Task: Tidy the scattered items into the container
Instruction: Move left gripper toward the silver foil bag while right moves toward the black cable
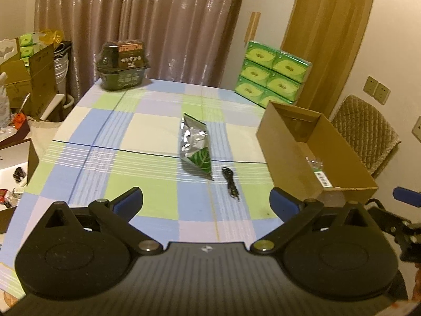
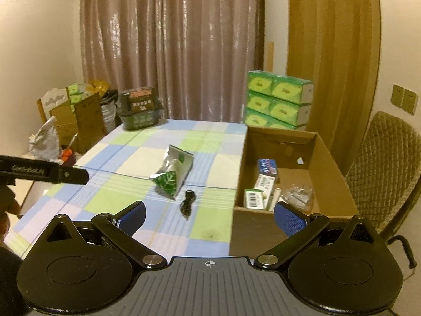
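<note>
Cardboard box [image 2: 331, 155] stands at the right edge of the checked surface [image 1: 147, 129], holding small cartons [image 2: 263, 184] and a clear wrapper [image 2: 300, 194]. A silver-and-green snack bag [image 1: 196, 144] lies mid-surface, a coiled black cable [image 1: 231, 183] just beside it toward me. My left tool [image 1: 206, 201] and right tool [image 2: 209, 217] both hang released and empty over the near edge. Stacked green tissue packs [image 1: 273, 75] sit behind the box; a dark basket [image 1: 122, 65] occupies the far left corner.
</note>
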Demonstrator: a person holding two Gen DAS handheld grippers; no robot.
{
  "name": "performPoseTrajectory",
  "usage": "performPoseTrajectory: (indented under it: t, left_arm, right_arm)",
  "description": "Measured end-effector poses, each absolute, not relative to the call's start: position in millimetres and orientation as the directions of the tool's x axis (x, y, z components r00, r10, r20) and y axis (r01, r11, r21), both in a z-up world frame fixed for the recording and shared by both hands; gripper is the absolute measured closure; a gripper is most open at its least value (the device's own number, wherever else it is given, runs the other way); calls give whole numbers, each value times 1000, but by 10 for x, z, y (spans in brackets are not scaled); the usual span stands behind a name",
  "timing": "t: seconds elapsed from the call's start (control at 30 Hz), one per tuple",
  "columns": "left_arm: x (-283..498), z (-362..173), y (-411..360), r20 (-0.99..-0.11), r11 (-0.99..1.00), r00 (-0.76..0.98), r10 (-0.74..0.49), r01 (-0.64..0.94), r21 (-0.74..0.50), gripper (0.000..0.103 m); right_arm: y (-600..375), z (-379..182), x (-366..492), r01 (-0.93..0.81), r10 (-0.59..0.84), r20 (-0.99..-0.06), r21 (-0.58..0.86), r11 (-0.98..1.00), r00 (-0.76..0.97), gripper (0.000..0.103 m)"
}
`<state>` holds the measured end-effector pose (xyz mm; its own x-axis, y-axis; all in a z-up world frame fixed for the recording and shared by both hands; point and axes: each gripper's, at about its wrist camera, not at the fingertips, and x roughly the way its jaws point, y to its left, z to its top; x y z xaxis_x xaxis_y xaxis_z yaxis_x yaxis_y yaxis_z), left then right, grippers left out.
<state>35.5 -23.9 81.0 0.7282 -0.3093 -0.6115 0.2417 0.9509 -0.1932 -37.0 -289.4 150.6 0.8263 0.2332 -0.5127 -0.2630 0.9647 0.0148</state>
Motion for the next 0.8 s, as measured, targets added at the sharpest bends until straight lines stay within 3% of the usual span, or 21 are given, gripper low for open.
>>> performPoseTrajectory:
  t: [0.73, 0.8]
  left_arm:
    - [1027, 467, 139, -690, 960, 672, -270, 239, -143, 3]
    - [1110, 413, 154, -697, 959, 663, -272, 249, -138, 3]
  right_arm:
    - [-2178, 1016, 210, -393, 332, -583, 25, 919, 741, 2]
    - [-2120, 943, 314, -393, 329, -591, 22, 919, 737, 9]
